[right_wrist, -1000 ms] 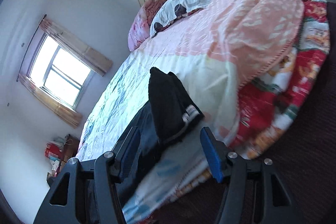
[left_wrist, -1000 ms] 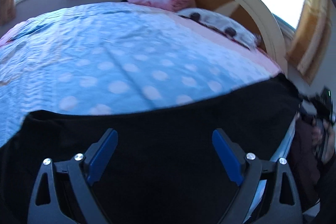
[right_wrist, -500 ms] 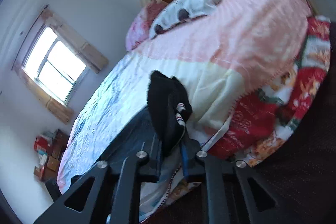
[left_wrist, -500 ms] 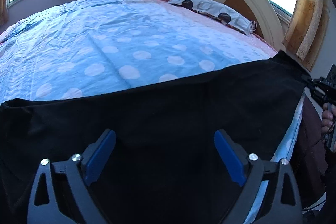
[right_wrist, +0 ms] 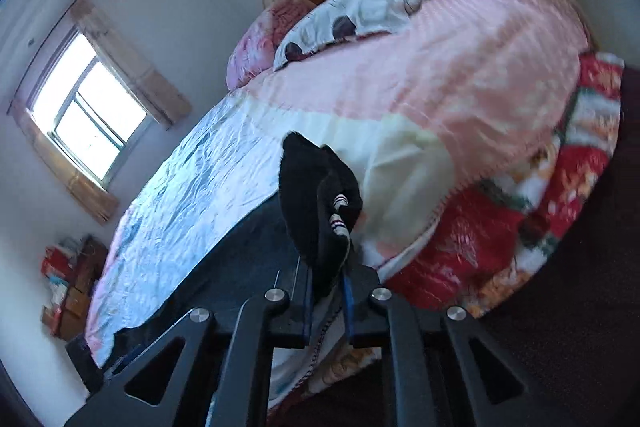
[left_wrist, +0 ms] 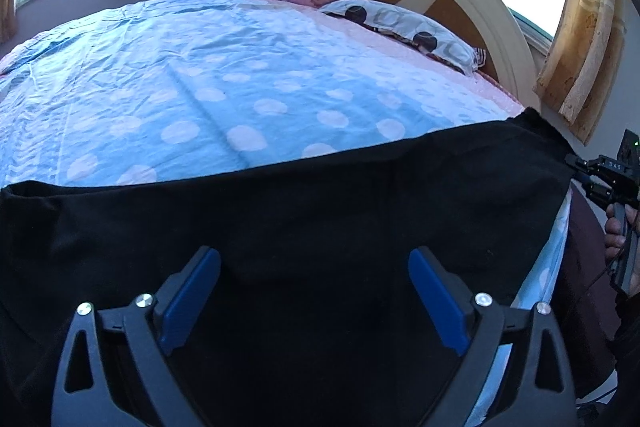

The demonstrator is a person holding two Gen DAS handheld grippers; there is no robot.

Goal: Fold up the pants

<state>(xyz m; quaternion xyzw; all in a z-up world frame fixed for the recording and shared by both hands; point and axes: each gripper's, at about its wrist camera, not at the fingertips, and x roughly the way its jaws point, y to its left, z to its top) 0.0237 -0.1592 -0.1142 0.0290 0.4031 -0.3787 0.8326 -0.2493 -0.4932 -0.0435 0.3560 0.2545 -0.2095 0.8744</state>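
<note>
right claw (right_wrist: pixel 326 301) closed; pants (right_wrist: pixel 316 195) end pinched between, loosening.

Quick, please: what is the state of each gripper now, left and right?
Left gripper: jaws wide open over the black pants, gripping nothing.
Right gripper: pinching a bunched end of the pants, jaws opening slightly.
</note>
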